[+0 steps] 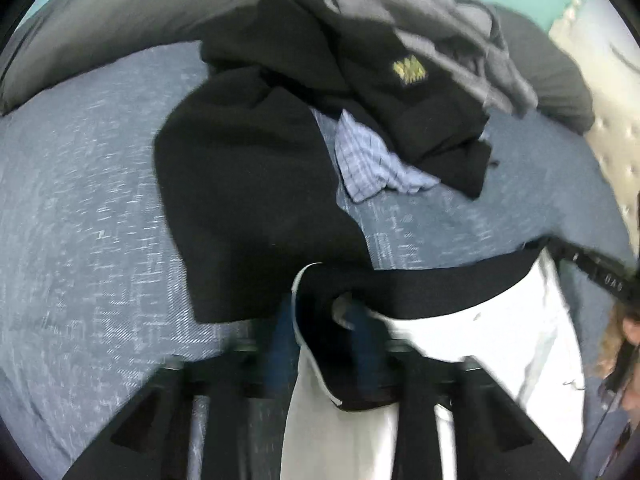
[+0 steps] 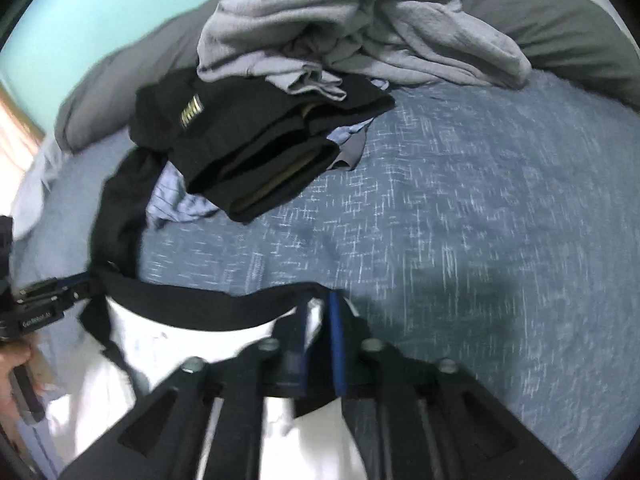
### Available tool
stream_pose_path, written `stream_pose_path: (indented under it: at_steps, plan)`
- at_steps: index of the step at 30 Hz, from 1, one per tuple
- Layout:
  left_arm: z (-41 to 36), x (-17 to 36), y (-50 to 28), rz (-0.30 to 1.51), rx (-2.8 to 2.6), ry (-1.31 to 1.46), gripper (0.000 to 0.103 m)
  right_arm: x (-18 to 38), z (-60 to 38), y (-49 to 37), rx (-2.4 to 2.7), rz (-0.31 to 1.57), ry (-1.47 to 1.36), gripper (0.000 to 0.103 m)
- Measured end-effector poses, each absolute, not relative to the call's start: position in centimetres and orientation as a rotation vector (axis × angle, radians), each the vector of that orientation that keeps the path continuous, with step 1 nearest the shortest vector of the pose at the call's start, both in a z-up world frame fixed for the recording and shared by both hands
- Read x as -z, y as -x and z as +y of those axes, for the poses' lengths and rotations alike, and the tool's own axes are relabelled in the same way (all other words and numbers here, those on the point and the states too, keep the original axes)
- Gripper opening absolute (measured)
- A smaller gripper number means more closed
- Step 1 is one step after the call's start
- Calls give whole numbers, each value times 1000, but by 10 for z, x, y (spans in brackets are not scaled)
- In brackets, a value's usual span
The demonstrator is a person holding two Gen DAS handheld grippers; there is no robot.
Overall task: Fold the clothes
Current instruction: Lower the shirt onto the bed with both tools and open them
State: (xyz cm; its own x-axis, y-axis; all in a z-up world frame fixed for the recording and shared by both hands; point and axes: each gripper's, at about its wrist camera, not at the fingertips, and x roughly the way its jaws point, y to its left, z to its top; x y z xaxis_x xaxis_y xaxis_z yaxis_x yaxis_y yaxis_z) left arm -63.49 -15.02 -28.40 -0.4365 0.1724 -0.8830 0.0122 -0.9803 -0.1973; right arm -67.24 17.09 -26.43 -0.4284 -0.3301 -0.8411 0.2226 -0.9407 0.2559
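Near the bed's front edge, the left gripper (image 1: 320,340) has its jaws apart around the black-and-white garment (image 1: 480,320), spreading it flat. Opposite, the right gripper (image 2: 318,344) straddles the dark band, jaws partly open, no clamp visible.

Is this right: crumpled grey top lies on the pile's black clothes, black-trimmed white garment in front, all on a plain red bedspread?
Not quite. The bedspread is blue with a white fleck pattern, as the right wrist view shows. The crumpled grey top does lie on the black clothes, black-trimmed white garment in front.
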Motion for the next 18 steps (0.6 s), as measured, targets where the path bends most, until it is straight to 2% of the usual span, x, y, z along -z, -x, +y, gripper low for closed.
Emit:
stream_pose_path:
  at_steps: [1, 5, 10, 14, 18]
  plan:
    - [-154, 280, 630, -293, -2573, 1602, 60, 262, 175, 669, 2396, -170, -1452, 49]
    - [-165, 262, 607, -353, -2583, 1555, 60, 241, 191, 649, 2428, -193, -1383, 49]
    - [-171, 237, 556, -390, -2606, 1416, 60, 215, 216, 609, 2430, -361, -1264, 51]
    - [-176, 233, 504, -289, -2606, 1393, 60, 217, 233, 562, 2394, -370, -1256, 51]
    - [-192, 237, 443, -355, -2594, 1372, 60, 231, 273, 517, 2383, -485, -1257, 51]
